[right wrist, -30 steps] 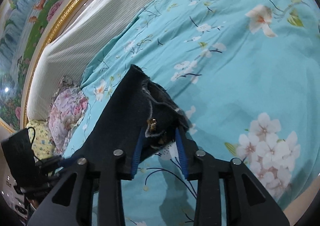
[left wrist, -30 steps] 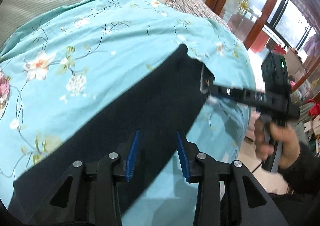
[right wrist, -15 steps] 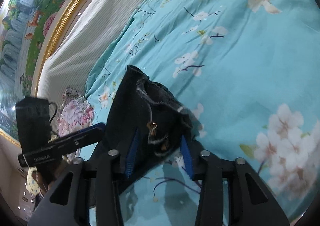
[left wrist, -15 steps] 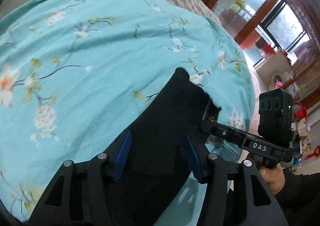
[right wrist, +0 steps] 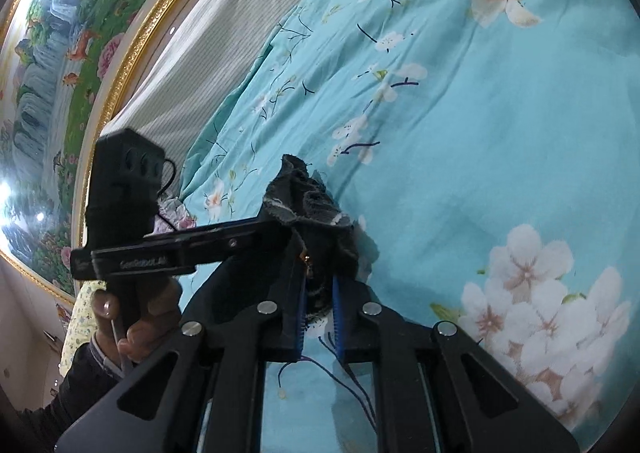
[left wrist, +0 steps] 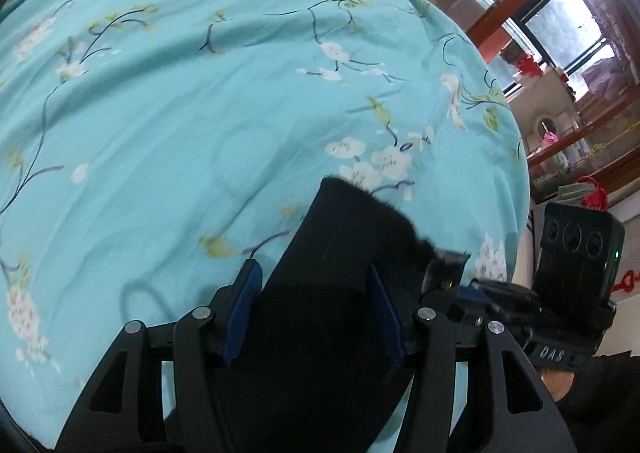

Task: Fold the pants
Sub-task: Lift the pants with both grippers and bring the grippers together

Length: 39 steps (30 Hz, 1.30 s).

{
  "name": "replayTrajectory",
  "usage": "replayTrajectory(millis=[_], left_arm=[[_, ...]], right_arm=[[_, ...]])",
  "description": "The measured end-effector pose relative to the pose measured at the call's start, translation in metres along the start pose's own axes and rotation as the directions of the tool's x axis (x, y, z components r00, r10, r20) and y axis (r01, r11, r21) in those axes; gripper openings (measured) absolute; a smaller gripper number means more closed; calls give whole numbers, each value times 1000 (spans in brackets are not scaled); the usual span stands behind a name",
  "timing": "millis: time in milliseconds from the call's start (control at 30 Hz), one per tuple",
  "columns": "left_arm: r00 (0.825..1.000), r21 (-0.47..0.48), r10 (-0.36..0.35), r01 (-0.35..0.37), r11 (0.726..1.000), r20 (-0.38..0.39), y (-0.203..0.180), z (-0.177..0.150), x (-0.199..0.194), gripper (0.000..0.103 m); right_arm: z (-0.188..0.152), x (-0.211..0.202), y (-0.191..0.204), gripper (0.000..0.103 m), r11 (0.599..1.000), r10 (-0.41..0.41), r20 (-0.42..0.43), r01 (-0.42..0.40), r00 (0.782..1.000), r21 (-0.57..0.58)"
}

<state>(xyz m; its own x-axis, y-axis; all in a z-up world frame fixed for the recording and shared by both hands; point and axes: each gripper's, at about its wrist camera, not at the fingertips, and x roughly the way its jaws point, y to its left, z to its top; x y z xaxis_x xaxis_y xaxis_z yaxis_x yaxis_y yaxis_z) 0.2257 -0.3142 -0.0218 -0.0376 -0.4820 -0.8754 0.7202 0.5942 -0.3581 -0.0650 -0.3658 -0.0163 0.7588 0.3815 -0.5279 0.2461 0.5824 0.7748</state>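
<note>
I have the right gripper (right wrist: 318,307) pinching the waistband corner of the pants (left wrist: 340,293); its jaws have just been closing, and the dark cloth, with the zipper pull showing, is bunched between the blue pads (right wrist: 298,309). The pants lie on the teal floral quilt (left wrist: 180,113), stretching from that pinch back toward my left side.

My left gripper (left wrist: 314,309) hangs over the same end of the pants, pointing steeply down. Its jaws stand spread, a little narrower than a moment ago, with the black cloth filling the space between and below the pads. I can't see the pads pressing on anything, so I take it as not yet gripping. Just right of its right finger I can see the right gripper's tip with the bunched corner in it. From the right wrist view, the left gripper's finger (right wrist: 192,245) crosses just left of my pinch, with the person's hand (right wrist: 132,317) on its handle.

I judge this to be the start of a fold: one waist corner secured, the other still to be taken. Next I'd need to bring the left gripper down onto the waist edge ahead of its pads and close on it. Then both corners can be lifted together and carried over the legs. The risk is catching the quilt along with the cloth.
</note>
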Motion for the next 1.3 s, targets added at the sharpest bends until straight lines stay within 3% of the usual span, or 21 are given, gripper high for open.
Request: replayTrajectory(millis=[67,133,233,467,500,800,1000,1300], left_arm=[[1000,-1,-14,14,1000,4,-1,4,2,40],[999,-3,-45,45,999,23,-4,6,0,21],[998,15,-25,24,1000,65,-12,1,-12,15],[975,-2,-84,86,996,205,-15,-20,-72,13],[971,-4,-86,89,996,223,-14,-23,-83,9],[932,-30,-60,76,997,358,-11,-64,-154,9],[900,-87,-33,78,993,435,4,-109,-191,8],[858,-214,20,104,971,513,46,-181,-221,8]], right_arm=[[0,1,1,12,1000,0,-2,0,1000,-3],[1,1,2,12,1000,-5,-5,5,1000,-11],[2,0,4,12,1000,11,-4,-11,1000,-8],[5,-10,29,12,992,102,13,-101,995,-72],[5,-11,34,12,990,121,14,-119,993,-79],[-3,-10,93,12,948,268,-13,-266,963,-172],[-16,6,135,12,912,331,-83,-341,940,-226],[-46,48,183,12,863,352,-241,-413,904,-291]])
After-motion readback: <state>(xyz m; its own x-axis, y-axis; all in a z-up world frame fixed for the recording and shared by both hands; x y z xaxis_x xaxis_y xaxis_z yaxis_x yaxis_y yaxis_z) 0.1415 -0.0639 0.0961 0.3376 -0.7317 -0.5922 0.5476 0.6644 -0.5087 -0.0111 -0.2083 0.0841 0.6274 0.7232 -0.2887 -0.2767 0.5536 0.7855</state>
